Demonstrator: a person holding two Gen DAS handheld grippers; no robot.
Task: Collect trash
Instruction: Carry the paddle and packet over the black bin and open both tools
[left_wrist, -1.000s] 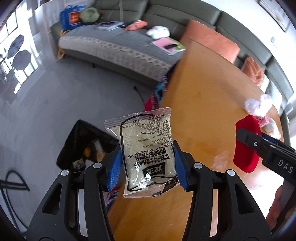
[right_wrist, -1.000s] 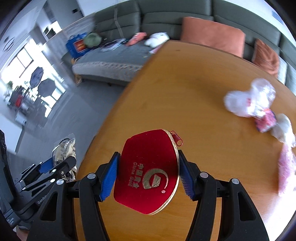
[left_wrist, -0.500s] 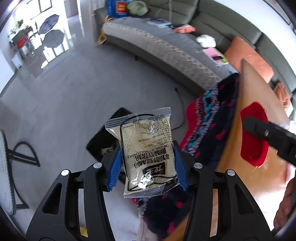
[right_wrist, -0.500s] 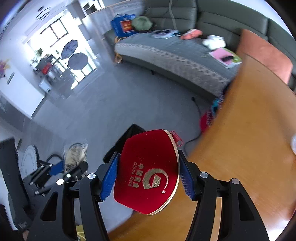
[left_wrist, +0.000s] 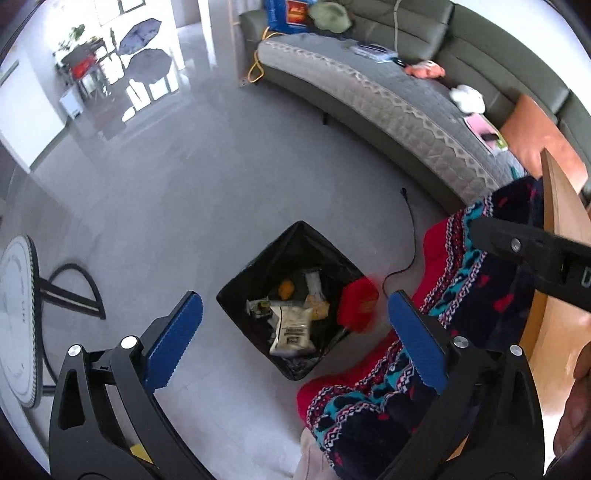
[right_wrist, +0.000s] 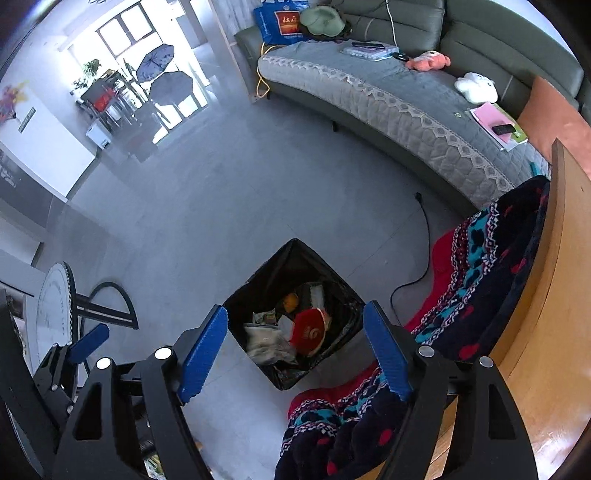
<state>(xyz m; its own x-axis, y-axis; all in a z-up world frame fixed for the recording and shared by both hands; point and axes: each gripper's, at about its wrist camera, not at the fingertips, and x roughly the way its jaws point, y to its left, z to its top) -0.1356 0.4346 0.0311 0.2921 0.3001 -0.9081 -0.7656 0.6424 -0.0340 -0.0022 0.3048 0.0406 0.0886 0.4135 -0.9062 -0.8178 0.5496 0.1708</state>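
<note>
Soy milk powder packet (left_wrist: 291, 328) lies in the black-lined trash bin (left_wrist: 236, 295) on the grey floor, on top of other wrappers and an orange scrap. Red case with gold lettering (right_wrist: 309, 331) is also inside the bin in the right wrist view; in the left wrist view it shows as a red blur (left_wrist: 357, 305) at the bin's right side, so we cannot say whether it has settled.

Our left gripper (left_wrist: 295, 336) hangs above the bin, jaws opening wide, nothing between them. Our right gripper (right_wrist: 295, 350) likewise: jaws opening, empty, bin showing through the gap.

Handling, as we judge it: the packet is light, crinkly film, slippery, best pinched across its flat faces or a sealed edge. The red case looks stiff and flat, light, best taken edge to edge.

Around: a red, navy and teal patterned knit blanket (left_wrist: 461, 332) drapes between bin and wooden table (left_wrist: 561, 221). A black cable (right_wrist: 424, 251) trails on the floor. Grey sofa (right_wrist: 388, 99) beyond. More rubbish likely remains on the table, out of view here.
</note>
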